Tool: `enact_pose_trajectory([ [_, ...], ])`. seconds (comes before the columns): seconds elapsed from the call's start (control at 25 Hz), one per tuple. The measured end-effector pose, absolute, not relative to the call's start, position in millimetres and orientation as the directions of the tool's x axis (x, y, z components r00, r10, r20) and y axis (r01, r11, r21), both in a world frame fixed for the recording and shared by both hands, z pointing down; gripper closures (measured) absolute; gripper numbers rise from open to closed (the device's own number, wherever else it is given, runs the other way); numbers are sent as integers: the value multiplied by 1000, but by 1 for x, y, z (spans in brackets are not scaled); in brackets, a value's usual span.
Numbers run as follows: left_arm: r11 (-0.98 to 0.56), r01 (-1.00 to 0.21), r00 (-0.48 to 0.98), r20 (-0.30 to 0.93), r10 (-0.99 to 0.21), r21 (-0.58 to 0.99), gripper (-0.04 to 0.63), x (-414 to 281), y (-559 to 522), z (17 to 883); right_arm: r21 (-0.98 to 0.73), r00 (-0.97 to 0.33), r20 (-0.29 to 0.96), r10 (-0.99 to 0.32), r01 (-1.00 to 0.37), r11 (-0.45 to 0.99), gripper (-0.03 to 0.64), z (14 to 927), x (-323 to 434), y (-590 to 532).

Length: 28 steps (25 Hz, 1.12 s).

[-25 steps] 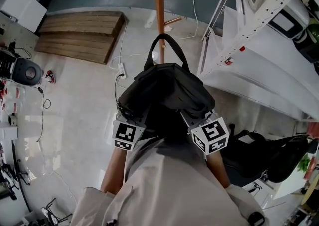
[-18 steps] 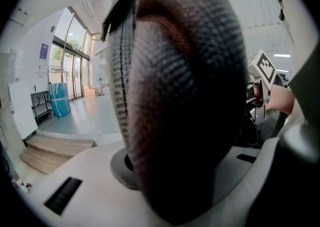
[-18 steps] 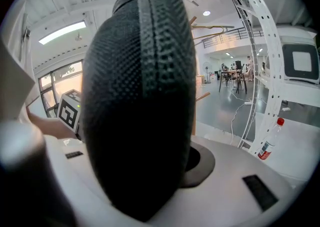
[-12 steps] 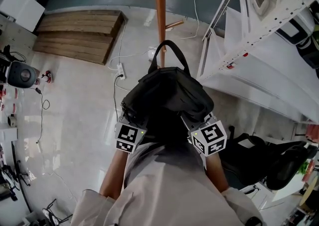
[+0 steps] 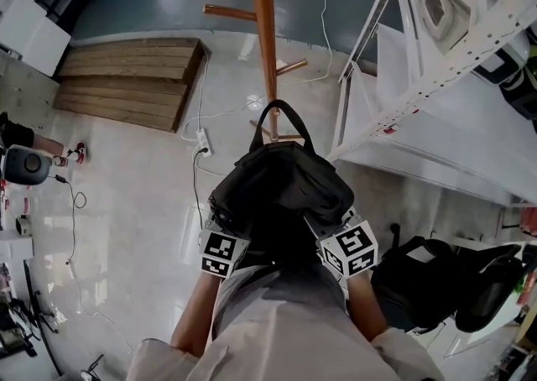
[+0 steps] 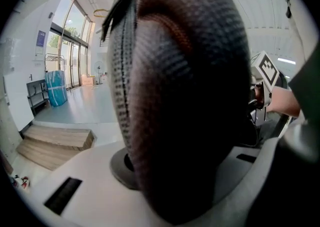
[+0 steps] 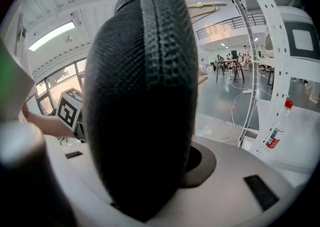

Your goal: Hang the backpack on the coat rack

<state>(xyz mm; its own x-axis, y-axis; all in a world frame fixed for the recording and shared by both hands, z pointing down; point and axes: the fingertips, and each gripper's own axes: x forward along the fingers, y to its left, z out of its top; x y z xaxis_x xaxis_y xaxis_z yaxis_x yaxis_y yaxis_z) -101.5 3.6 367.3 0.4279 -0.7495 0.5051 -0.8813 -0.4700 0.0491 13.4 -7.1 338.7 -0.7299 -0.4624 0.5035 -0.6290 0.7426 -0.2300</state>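
Head view: the black backpack (image 5: 281, 190) is held up in front of the person, above the pale floor (image 5: 134, 178). In this picture its long axis runs from the person's chest toward the wooden coat rack (image 5: 262, 27). Its bottom is nearest the person, and its carry handle (image 5: 279, 112) arches at the far end, pointing at the pole. The handle loop overlaps the rack's lowest peg (image 5: 270, 133), but I cannot tell whether they touch. The left gripper (image 5: 216, 224) clamps the bag's left side and the right gripper (image 5: 336, 224) its right side. Both marker cubes sit just below the bag. A wooden platform (image 5: 126, 69) lies on the floor to the left, and a white metal frame (image 5: 436, 60) stands to the right.

Left gripper view: dark, ribbed padded fabric of the bag fills the space between the jaws, which are pinched onto it. The fabric rises upright through the frame. The other gripper's cube (image 6: 265, 68) shows at the right, and a blue bin (image 6: 56, 87) stands far off by the windows.

Right gripper view: a thick padded fold of the bag stands upright between the jaws, which are pressed onto it. A bottle with a red cap (image 7: 276, 135) hangs by the white frame.
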Motion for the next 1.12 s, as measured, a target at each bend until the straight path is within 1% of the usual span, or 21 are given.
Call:
enact_pose_trajectory([
  [0.88,-488,-864,462,581,-670,125,476,-108,-22,425,-291,-705,565,-429,-657,696,449,395,7,-36],
  [1.12,-488,-861,462,617,-637,140,472,-110,-27,438,-308,-700,578,-419,-663,683,449,408,6,-42],
])
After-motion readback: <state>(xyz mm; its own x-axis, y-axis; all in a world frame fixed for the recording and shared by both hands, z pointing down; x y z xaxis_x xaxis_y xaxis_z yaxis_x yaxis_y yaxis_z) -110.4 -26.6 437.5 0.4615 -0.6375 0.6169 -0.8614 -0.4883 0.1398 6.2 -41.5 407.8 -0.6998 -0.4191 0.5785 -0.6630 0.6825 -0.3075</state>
